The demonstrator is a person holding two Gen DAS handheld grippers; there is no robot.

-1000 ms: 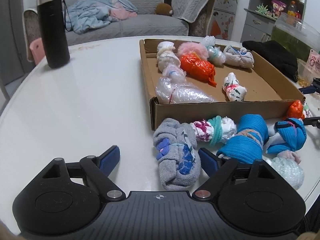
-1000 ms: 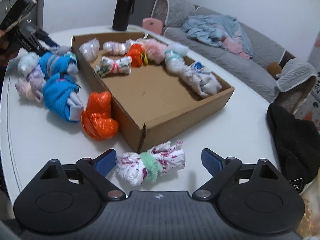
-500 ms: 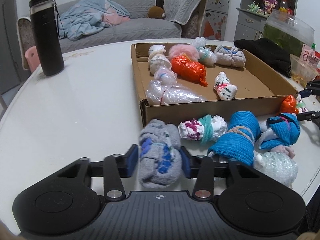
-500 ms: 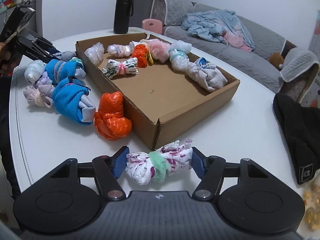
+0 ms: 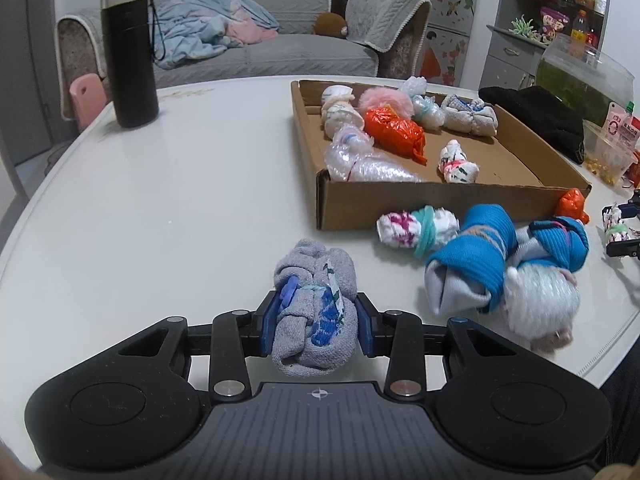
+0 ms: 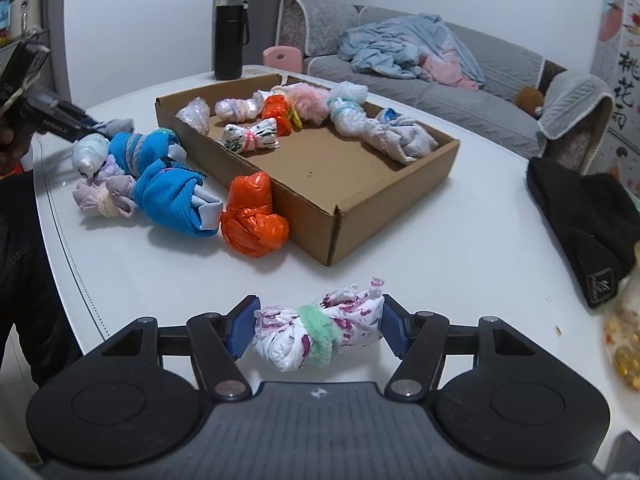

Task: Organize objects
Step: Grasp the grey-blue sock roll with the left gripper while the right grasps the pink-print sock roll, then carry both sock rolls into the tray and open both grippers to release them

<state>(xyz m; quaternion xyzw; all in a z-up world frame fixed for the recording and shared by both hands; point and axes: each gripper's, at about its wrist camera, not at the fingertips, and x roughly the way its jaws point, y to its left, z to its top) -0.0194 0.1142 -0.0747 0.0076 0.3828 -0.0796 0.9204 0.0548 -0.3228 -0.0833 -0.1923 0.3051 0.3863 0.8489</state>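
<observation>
Moved: both grippers' jaws have just been closing onto bundles.
Left gripper (image 5: 316, 322): clamped on grey sock roll (image 5: 314, 312), near table's front edge.
Right gripper (image 6: 318, 330): clamped on white-and-purple bundle (image 6: 320, 330).

Two wrist fisheyes, low and close over the tabletop (image 5: 160, 208), face the same cardboard box (image 5: 432, 200) (image 6: 384, 216) from adjacent sides.

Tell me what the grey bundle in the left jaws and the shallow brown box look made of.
Grey rolled bundle: soft knitted cloth, likely a sock; matte, fuzzy, dented by the pads. Shallow brown box: corrugated cardboard by its look; matte, with folded corners and raw edges.
</observation>
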